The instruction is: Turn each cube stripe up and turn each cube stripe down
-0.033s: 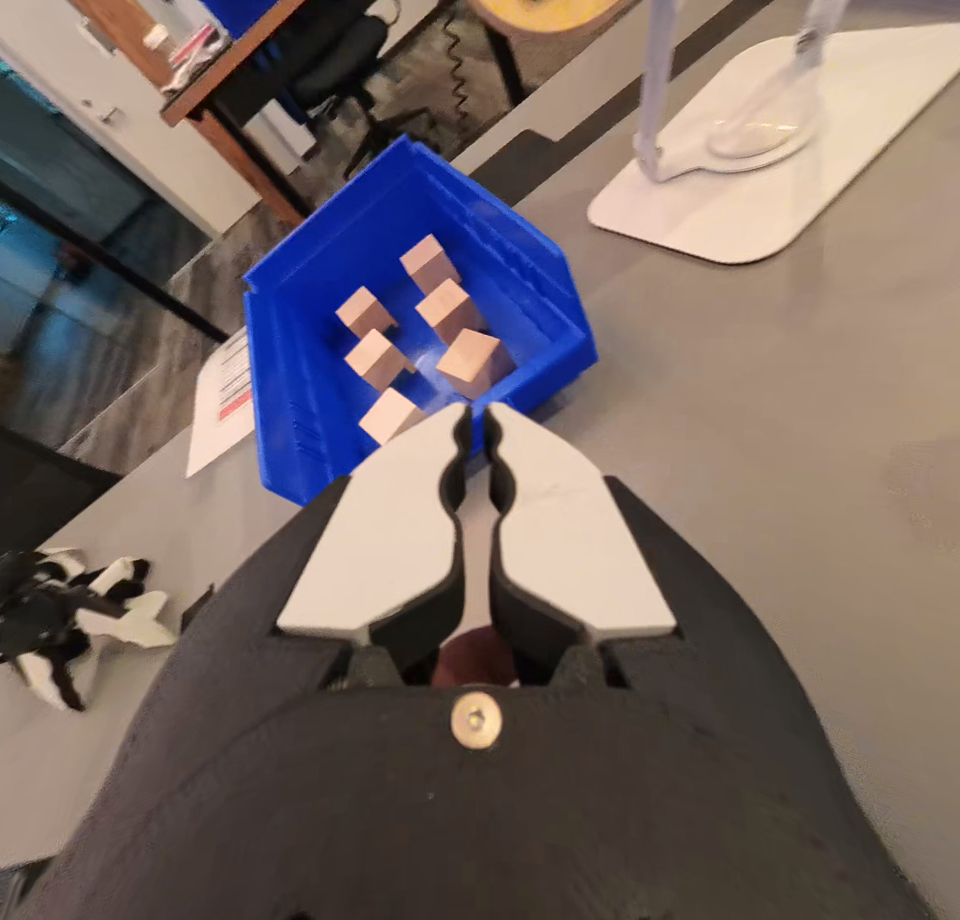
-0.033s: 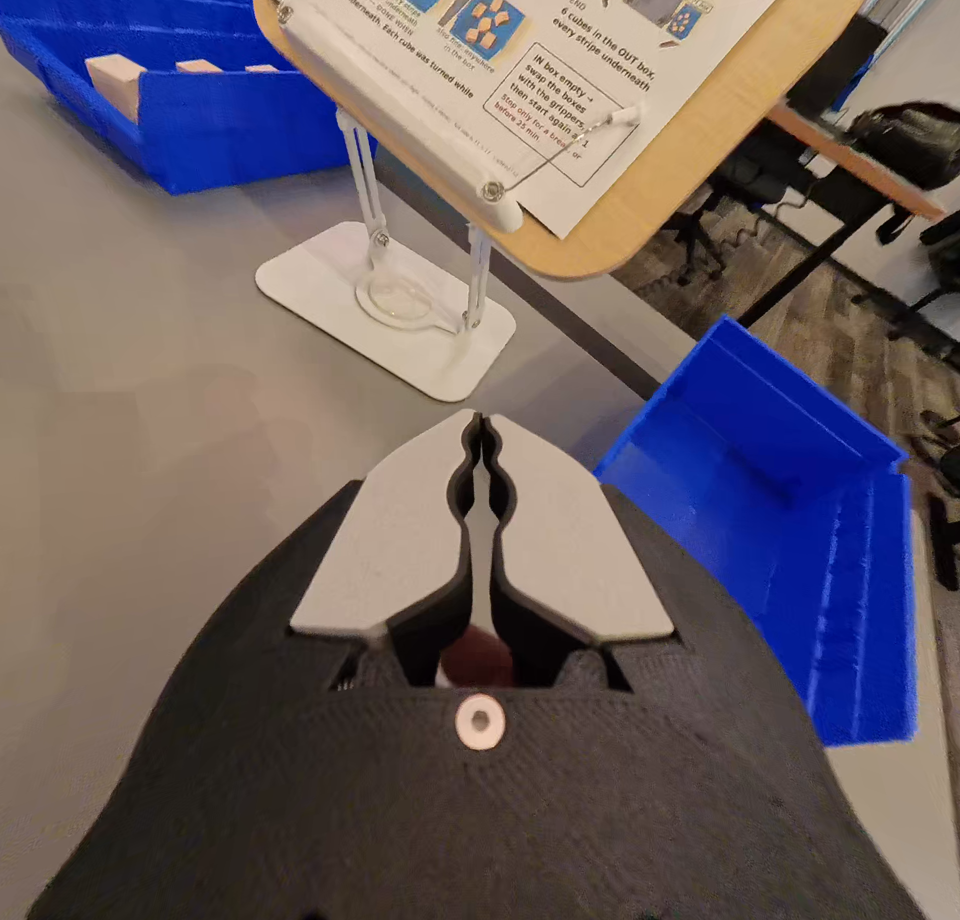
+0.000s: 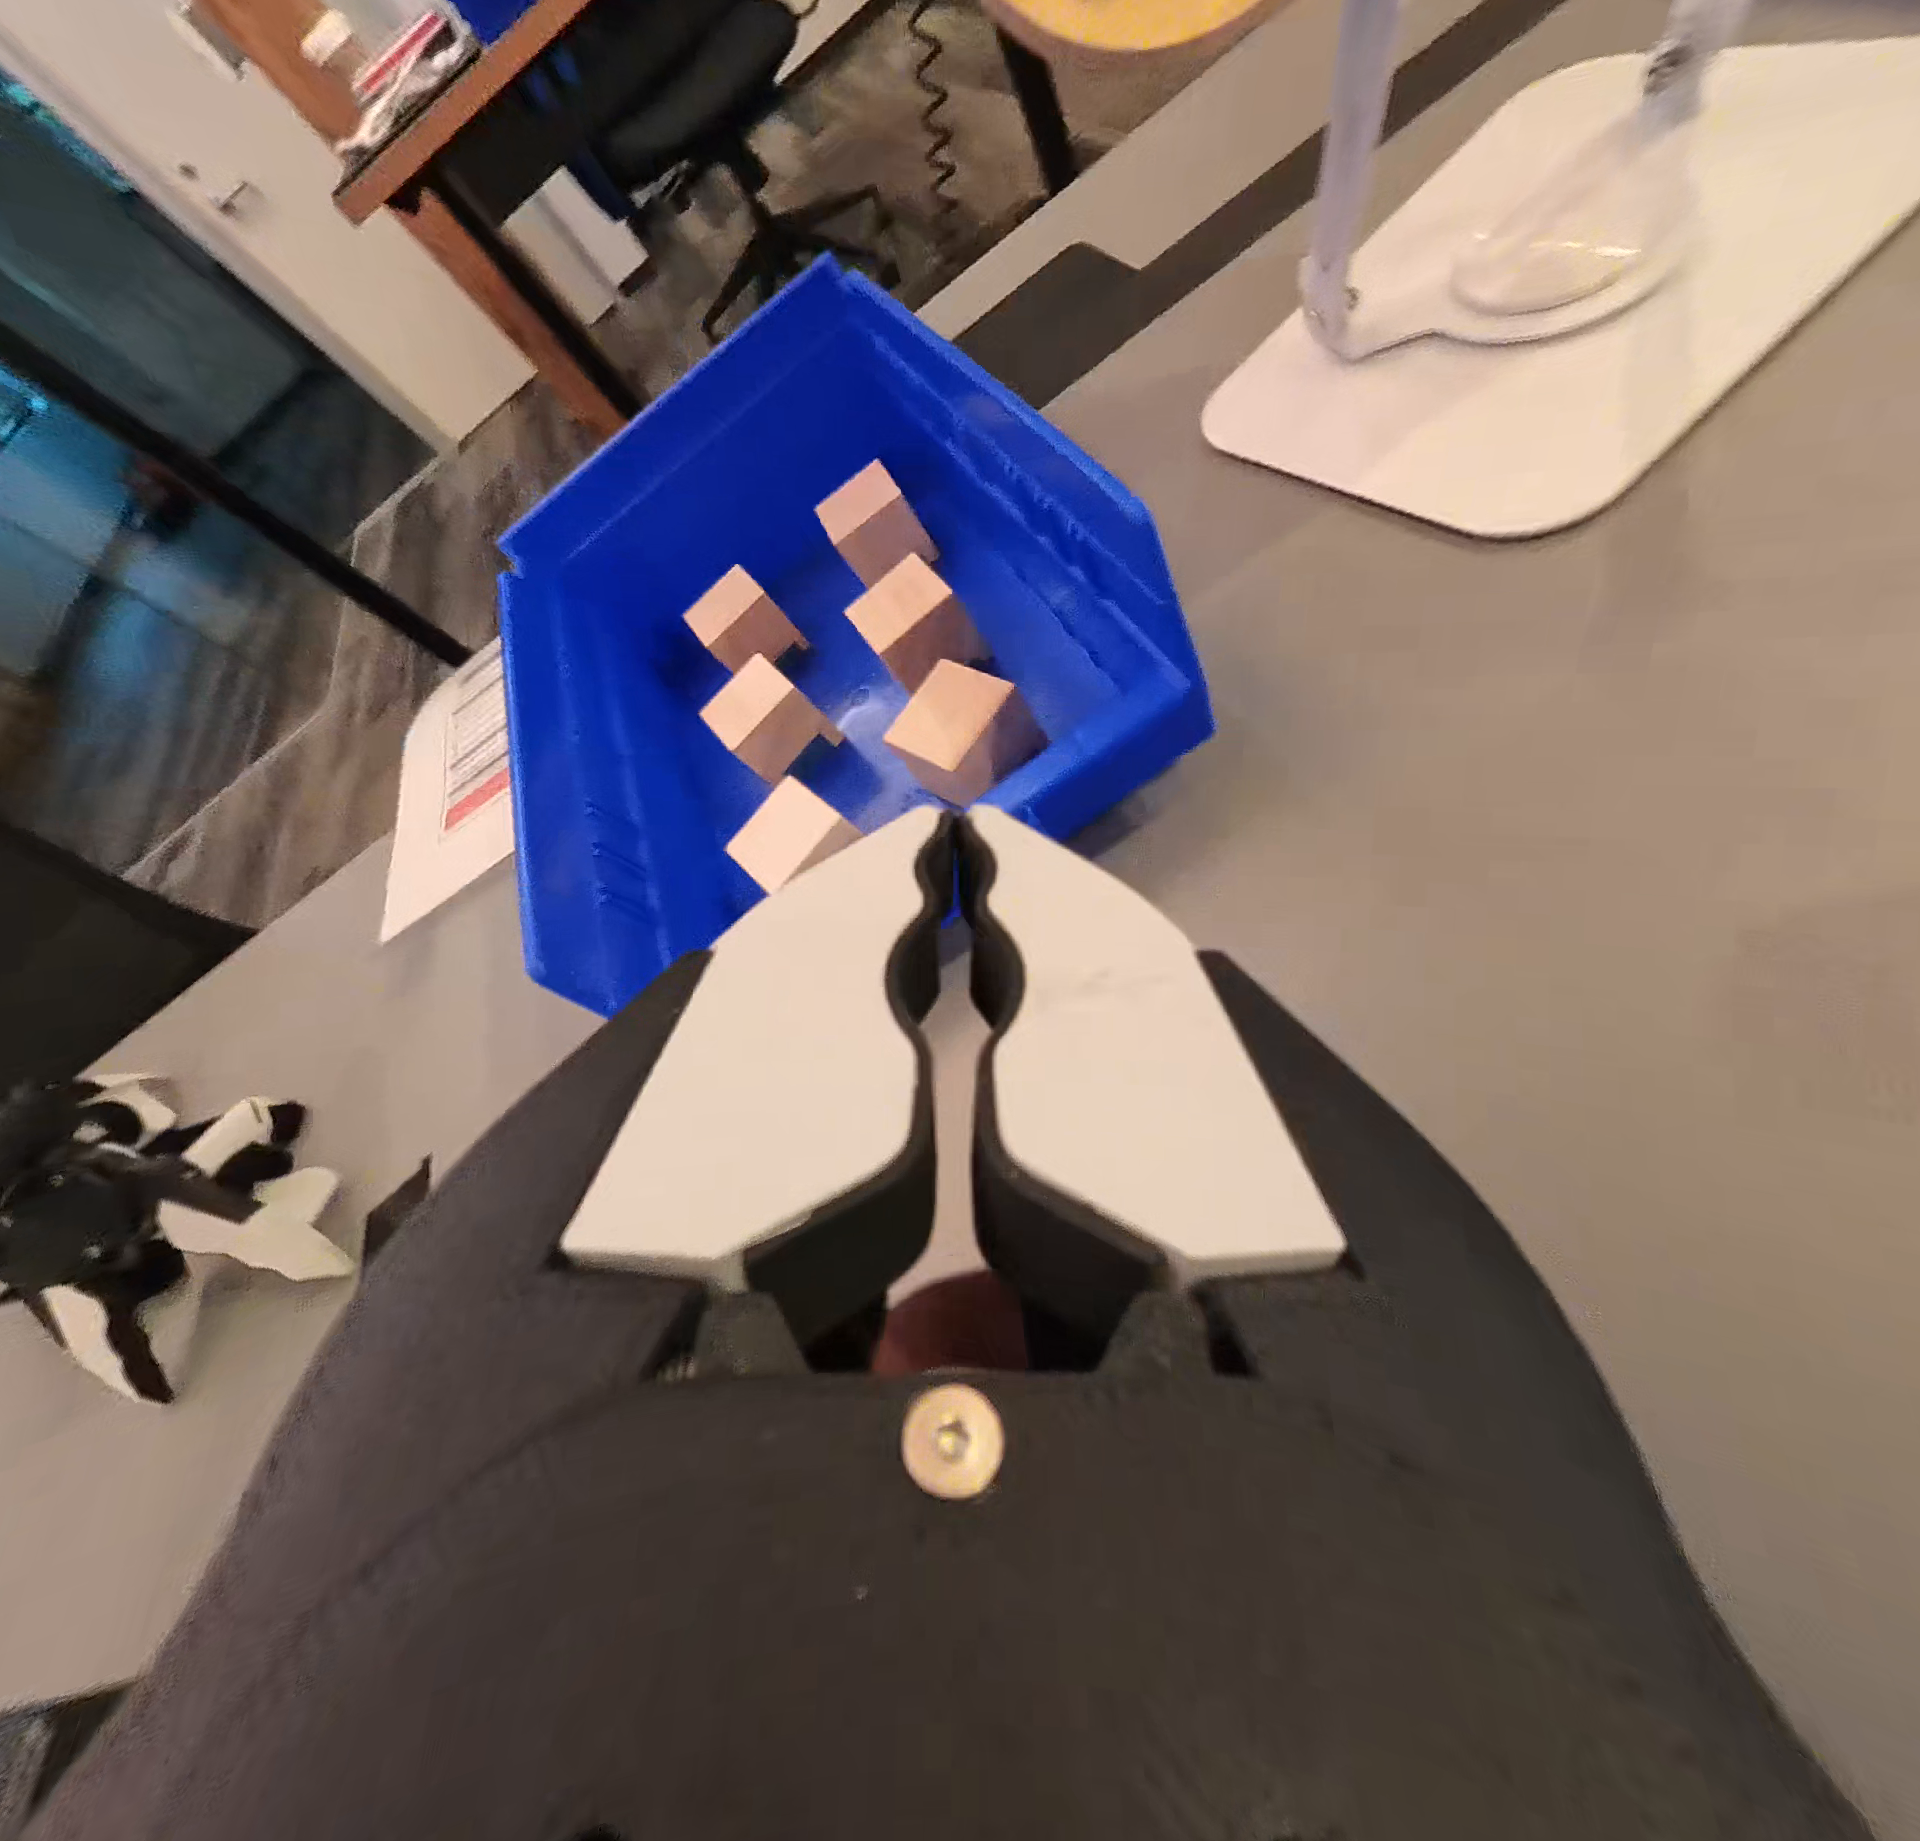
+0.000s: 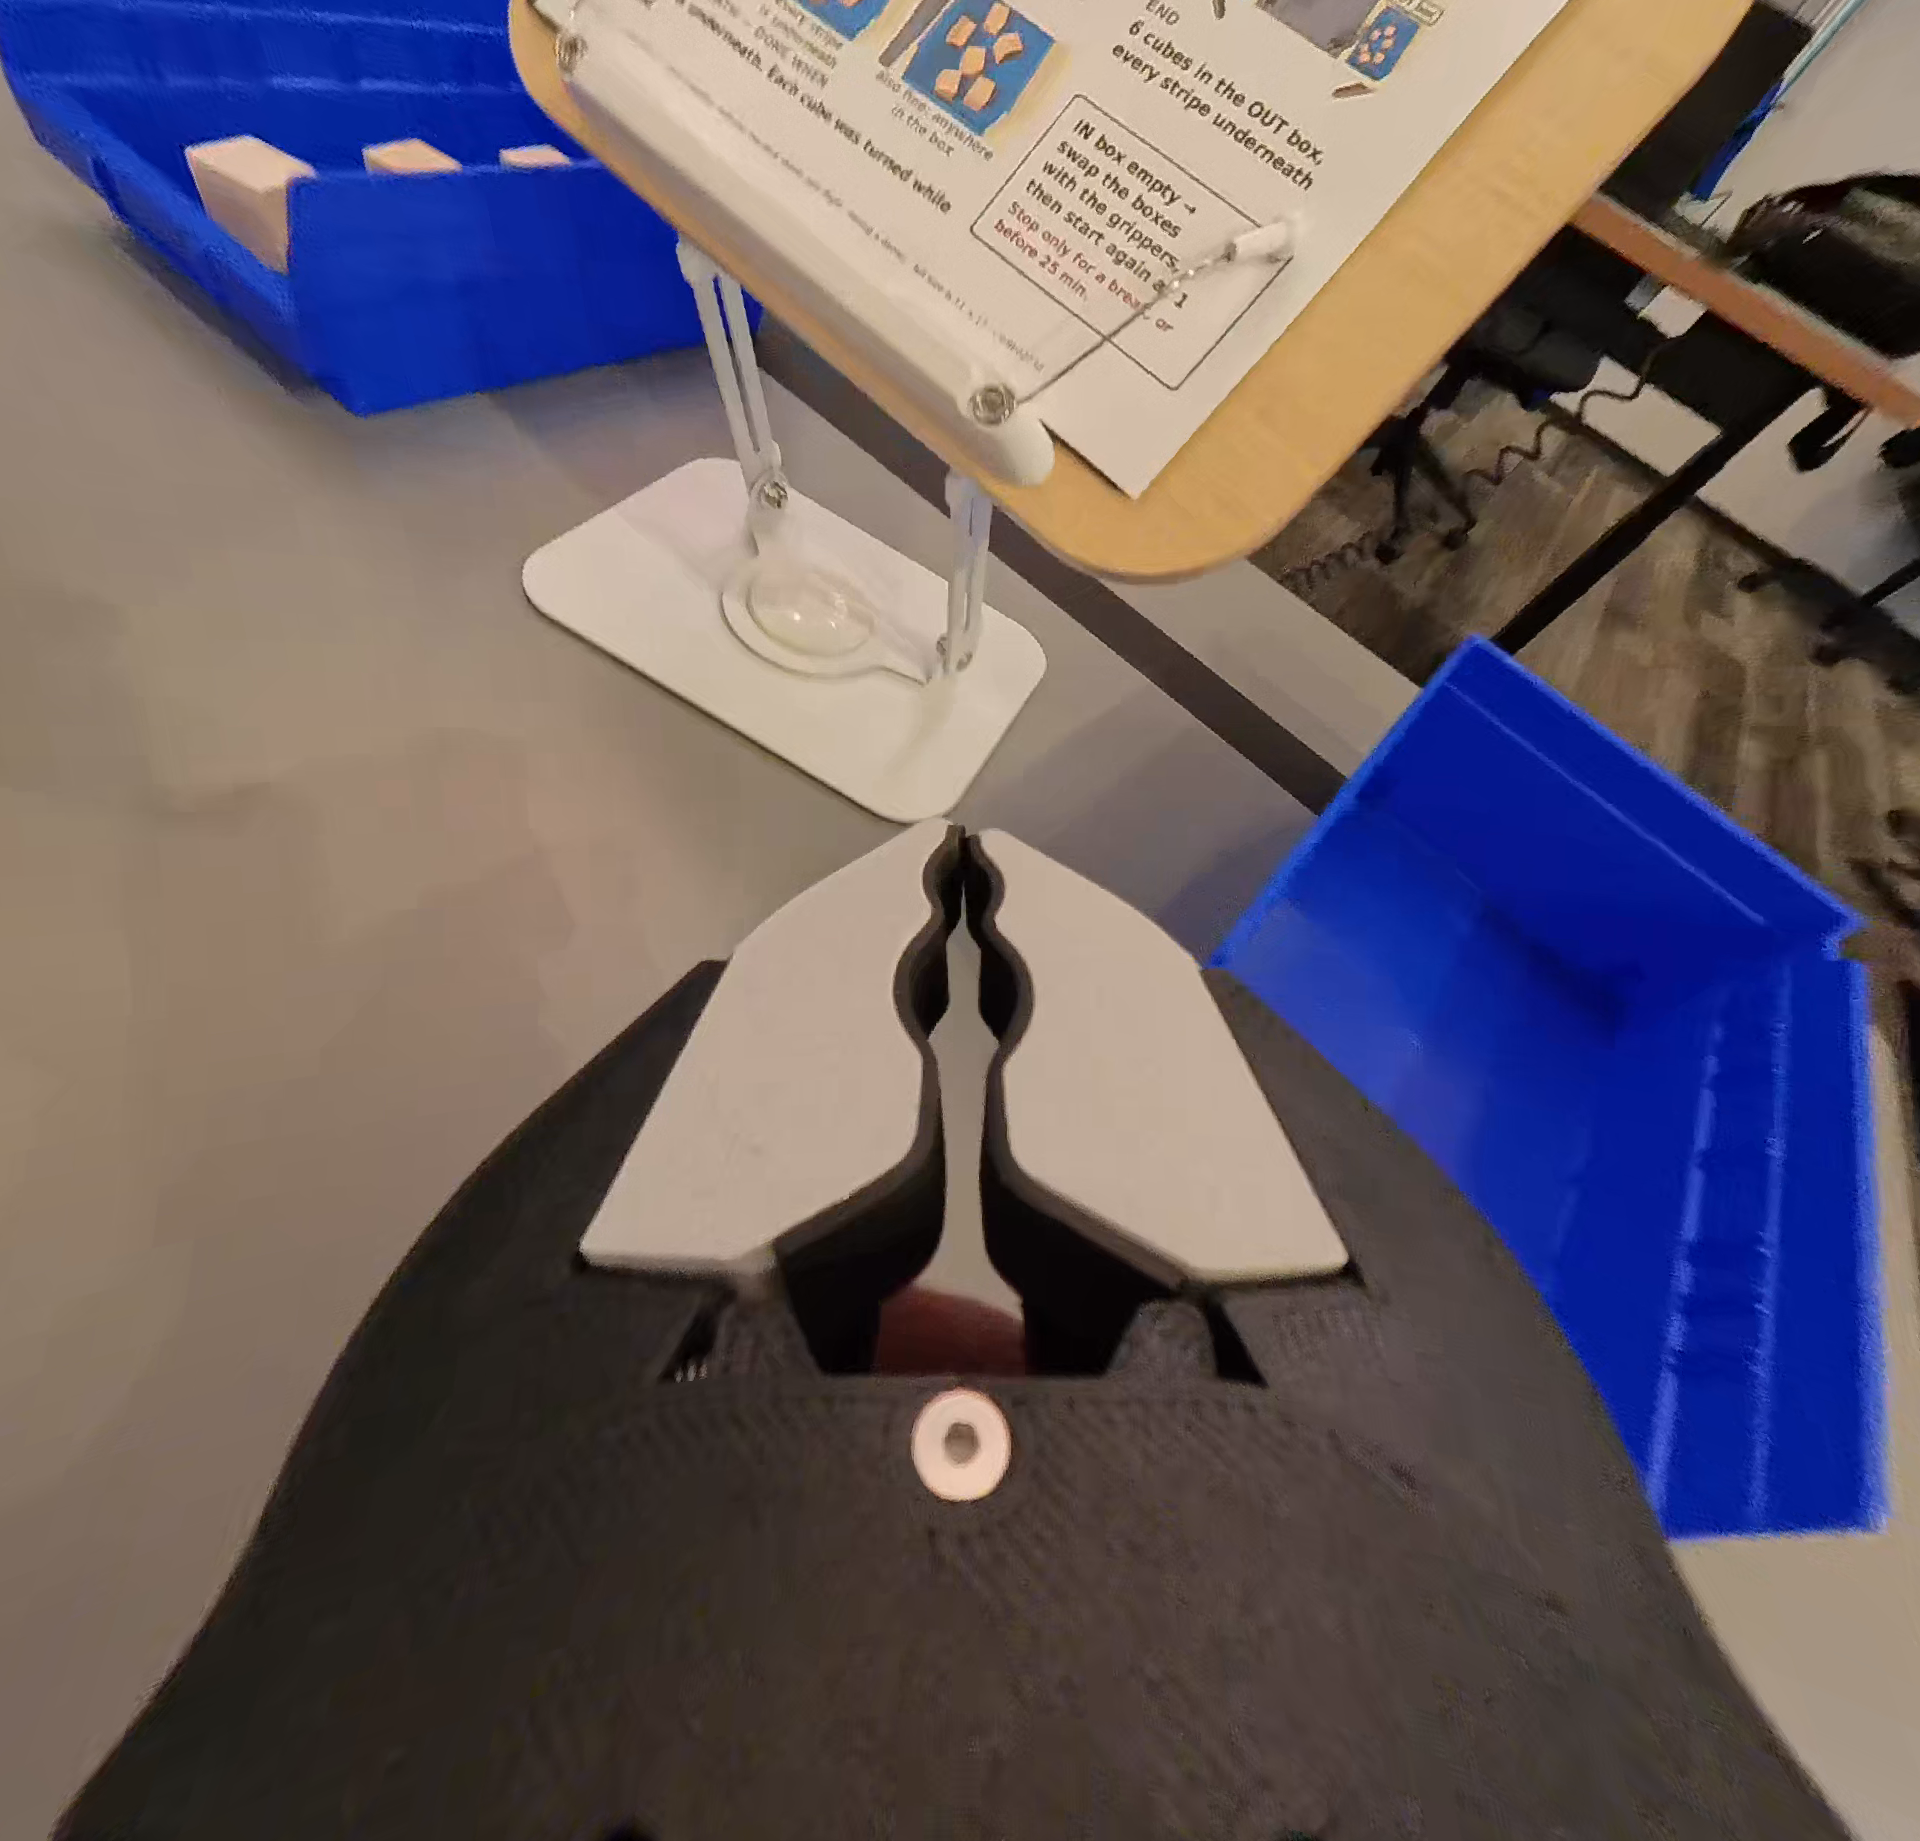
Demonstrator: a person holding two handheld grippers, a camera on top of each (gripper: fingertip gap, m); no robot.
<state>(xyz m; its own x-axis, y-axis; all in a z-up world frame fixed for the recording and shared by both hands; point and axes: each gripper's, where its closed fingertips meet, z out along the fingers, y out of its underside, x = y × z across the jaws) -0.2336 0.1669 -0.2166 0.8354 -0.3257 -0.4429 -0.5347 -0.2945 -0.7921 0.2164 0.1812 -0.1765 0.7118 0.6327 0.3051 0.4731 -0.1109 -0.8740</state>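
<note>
While shut, left hand-held gripper (image 3: 951, 835) fronts cubes (image 3: 821, 669).

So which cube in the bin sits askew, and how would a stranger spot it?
Start at the blue bin holding six wooden cubes, ahead of the shut left gripper. Find the cube nearest the fingertips, by the front wall. Only it sits tilted on an edge; its neighbours rest flat.

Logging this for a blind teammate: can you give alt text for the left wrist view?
The left claw, shut and holding nothing, points at a blue bin containing six wooden cubes on a grey table. A white stand base sits to the right.
</note>
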